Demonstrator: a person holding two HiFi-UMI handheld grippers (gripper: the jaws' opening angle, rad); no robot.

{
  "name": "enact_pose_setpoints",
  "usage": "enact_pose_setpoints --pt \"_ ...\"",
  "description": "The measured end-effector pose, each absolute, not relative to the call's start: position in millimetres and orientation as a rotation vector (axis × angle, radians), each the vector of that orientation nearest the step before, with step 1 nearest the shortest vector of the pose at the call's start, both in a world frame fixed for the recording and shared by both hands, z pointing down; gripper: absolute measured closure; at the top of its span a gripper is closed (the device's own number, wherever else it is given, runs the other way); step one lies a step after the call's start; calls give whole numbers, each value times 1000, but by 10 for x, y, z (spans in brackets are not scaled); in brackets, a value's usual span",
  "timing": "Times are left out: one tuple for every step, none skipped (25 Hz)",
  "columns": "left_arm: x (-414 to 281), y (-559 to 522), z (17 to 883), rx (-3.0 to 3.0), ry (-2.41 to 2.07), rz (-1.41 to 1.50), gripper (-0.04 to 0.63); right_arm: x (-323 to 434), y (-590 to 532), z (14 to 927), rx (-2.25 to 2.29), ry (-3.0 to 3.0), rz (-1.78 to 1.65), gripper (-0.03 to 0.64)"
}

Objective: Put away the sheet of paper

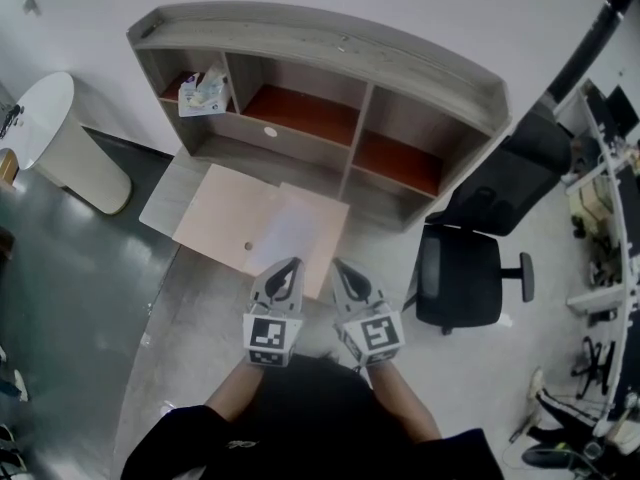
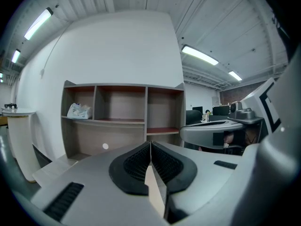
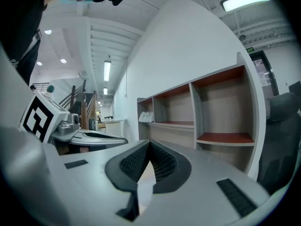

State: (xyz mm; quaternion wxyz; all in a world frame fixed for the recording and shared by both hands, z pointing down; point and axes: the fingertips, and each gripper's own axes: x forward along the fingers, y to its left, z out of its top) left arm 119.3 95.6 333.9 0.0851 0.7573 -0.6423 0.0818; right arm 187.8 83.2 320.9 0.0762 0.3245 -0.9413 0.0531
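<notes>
A white sheet of paper [image 1: 286, 230] lies flat on a beige board [image 1: 222, 213] on the desk, in front of the shelf unit [image 1: 330, 43]. My left gripper [image 1: 293, 265] hovers at the board's near edge, just below the sheet, jaws shut with nothing between them. My right gripper [image 1: 338, 265] is beside it to the right, also shut and empty. In the left gripper view the closed pads [image 2: 141, 161] point at the shelf unit [image 2: 122, 108]. The right gripper view shows closed pads [image 3: 162, 160] and the shelves [image 3: 207, 119] at an angle. The sheet is hidden in both gripper views.
A crumpled white bag [image 1: 203, 93] sits in the shelf's left compartment; the other two compartments are bare. A black office chair [image 1: 462, 276] stands right of the desk. A white round table [image 1: 55, 138] is at the left. Cluttered desks [image 1: 605, 218] line the right side.
</notes>
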Motion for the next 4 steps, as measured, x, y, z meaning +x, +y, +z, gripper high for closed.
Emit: enact_pose_setpoints --pt "1167 951 3338 2261 -1918 241 546 1860 830 3213 977 -2819 157 601" --pt "1140 948 3333 2262 -1920 239 546 1836 829 3206 980 -2820 155 601" --pt "1111 946 3327 2263 -1921 239 546 1808 827 3189 982 -2824 152 601" --pt "1081 944 3320 2263 -1923 238 546 1778 826 3170 983 -2829 148 601"
